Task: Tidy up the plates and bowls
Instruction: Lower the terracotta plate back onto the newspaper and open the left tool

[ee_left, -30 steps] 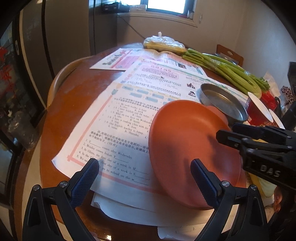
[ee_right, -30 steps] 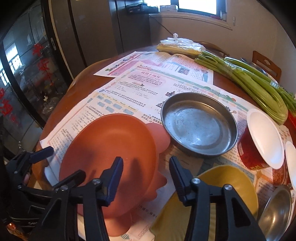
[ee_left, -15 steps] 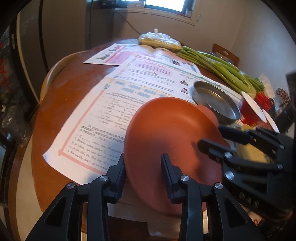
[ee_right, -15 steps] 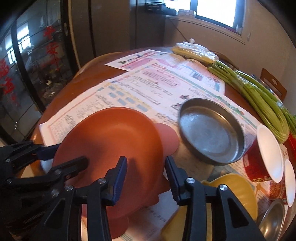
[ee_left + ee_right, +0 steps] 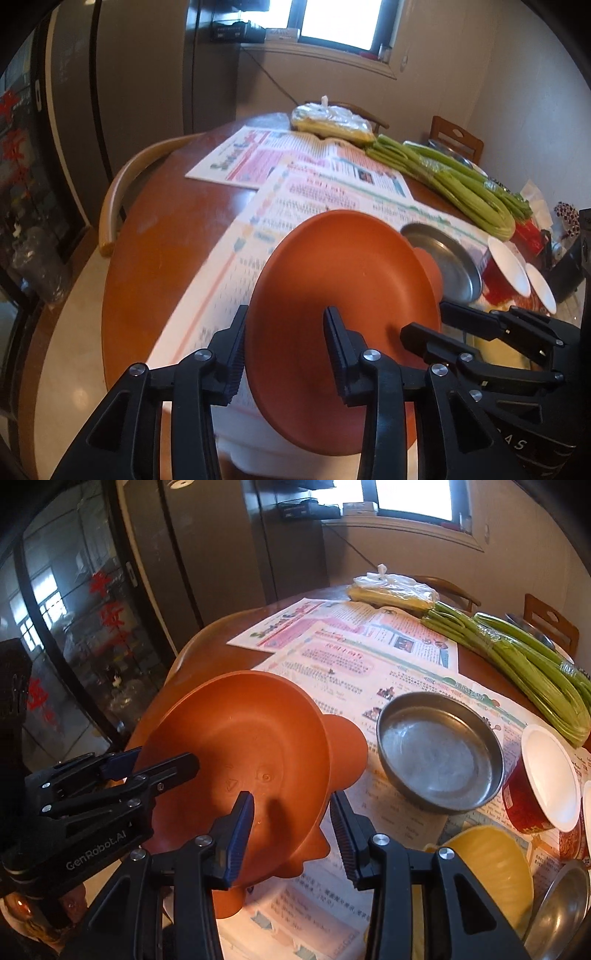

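Two grippers share one load: the left gripper [image 5: 284, 347] and the right gripper [image 5: 291, 819] are each clamped on the rim of the orange plate [image 5: 236, 753], one at either side of its near edge, and the plate hangs tilted above the near edge of the round table [image 5: 155, 236]. It looks like moulded plastic with little lobes around it, so I would judge it light, stiff and rather slick; the thin rim is the only sensible hold, and a shallow bite could slide off if the two hands pull apart. The table's left side is bare wood and newspaper [image 5: 295, 199], which gives the most room to swing. Toward the right edge it gets crowded: a bundle of green stalks [image 5: 517, 657] along the far side, then the steel dish [image 5: 439, 753] just beside the plate, a yellow bowl [image 5: 487, 856] at the near right, and a red cup [image 5: 535, 786] behind it. Anything carried rightward would have to clear those.
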The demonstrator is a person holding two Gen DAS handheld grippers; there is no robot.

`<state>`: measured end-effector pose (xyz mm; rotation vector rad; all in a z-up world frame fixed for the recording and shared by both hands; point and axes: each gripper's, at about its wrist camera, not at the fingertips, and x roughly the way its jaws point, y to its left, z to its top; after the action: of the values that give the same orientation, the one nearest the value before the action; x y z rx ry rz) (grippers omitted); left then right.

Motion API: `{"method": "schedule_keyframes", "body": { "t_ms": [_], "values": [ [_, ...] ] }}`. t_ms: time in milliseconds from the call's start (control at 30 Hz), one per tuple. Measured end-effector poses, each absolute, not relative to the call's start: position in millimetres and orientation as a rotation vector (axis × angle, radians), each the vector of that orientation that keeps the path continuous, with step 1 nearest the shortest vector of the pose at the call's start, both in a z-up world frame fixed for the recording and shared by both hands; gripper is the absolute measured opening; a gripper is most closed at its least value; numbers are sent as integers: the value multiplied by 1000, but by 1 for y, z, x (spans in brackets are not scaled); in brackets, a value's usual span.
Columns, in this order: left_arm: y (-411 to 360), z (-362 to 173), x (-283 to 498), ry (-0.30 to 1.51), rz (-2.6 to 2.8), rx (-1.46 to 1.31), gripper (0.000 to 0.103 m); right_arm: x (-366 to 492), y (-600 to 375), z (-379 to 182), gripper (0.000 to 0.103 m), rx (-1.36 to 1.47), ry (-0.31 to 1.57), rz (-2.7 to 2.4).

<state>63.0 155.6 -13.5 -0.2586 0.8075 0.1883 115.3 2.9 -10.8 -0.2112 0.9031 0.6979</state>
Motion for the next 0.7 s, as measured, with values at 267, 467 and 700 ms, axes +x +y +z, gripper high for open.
{"method": "schedule_keyframes", "body": {
  "t_ms": [267,467,700],
  "values": [
    [176,-27,99,851,205,-270,42,151,17,-13,44,-142,936,693],
    [181,-42,116,883,210,-261,42,168,23,-23,44,-100,961,693],
    [175,-54,121,903,210,-233,49,173,23,-37,44,-96,991,682]
  ]
}}
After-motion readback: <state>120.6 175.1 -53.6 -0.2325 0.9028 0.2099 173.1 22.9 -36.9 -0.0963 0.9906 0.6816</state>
